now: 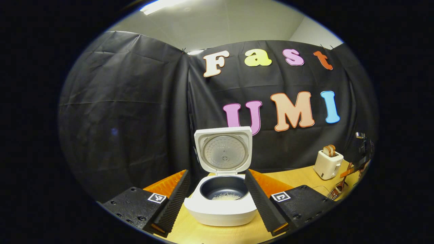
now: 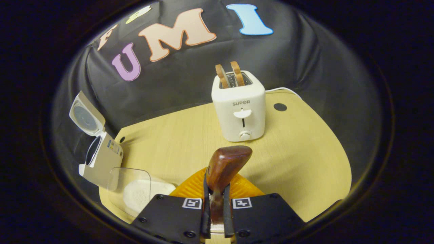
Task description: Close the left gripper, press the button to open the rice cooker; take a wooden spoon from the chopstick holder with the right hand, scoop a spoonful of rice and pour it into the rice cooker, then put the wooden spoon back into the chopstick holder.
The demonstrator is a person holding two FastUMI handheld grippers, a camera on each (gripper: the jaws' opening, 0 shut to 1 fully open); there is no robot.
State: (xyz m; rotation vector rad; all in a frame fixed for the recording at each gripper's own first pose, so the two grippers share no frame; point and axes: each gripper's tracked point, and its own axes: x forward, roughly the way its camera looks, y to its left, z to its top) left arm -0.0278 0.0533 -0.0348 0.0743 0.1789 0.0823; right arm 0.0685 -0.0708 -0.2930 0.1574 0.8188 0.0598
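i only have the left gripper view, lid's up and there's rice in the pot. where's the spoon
Observer: In the right gripper view the right tongs are shut on the wooden spoon, its bowl pointing up toward the toaster.
Operator: is there rice on the spoon
Observer: None that I can see on the side of the bowl facing the camera.
Operator: where's the rice supply
Observer: A clear container with white rice sits on the table between the right tongs and the rice cooker.
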